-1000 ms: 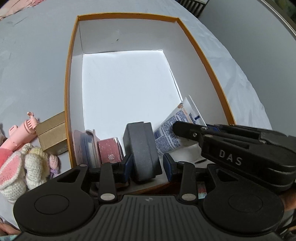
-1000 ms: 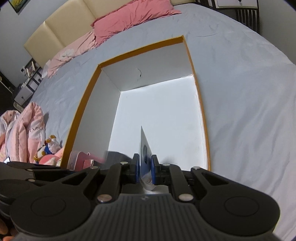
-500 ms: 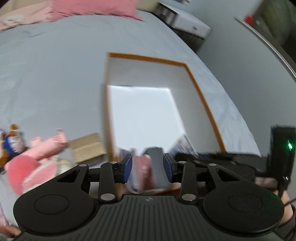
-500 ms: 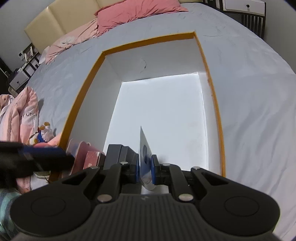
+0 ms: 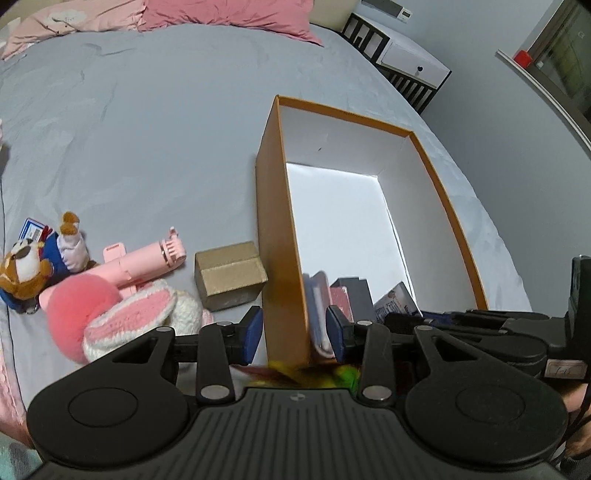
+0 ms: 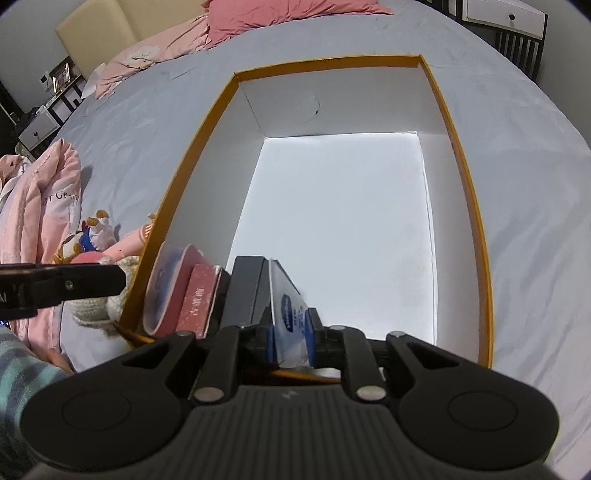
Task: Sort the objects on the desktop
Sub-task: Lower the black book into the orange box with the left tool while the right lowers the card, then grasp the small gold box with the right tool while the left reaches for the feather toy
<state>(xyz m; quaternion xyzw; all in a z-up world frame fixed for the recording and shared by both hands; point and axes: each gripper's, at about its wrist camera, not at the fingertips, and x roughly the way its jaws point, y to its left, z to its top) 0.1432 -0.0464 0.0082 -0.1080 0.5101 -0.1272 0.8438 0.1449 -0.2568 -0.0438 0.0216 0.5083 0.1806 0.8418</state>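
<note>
An orange-rimmed white box (image 5: 280,229) (image 6: 469,206) lies on the grey bed. At its near end stand a pink pouch (image 6: 166,288), a red booklet (image 6: 197,299), a black box (image 6: 245,291) and a white-blue tube (image 6: 290,306). My right gripper (image 6: 291,341) is shut on the tube's flat end, at the box's near end. My left gripper (image 5: 295,334) is open and empty, its fingers astride the box's left wall near the corner. Outside the box lie a gold carton (image 5: 229,275), a pink handheld fan (image 5: 144,258) and plush toys (image 5: 110,314).
A small bear plush (image 5: 26,266) lies far left. Pink pillows (image 5: 229,14) and a pink garment (image 6: 40,206) lie on the bed. A white nightstand (image 5: 410,62) stands beyond the bed's far edge. My left gripper's finger (image 6: 62,284) shows in the right wrist view.
My left gripper has let go of the black box, pulled back and swung left over the box wall. My right gripper keeps the tube and has loosened slightly around it.
</note>
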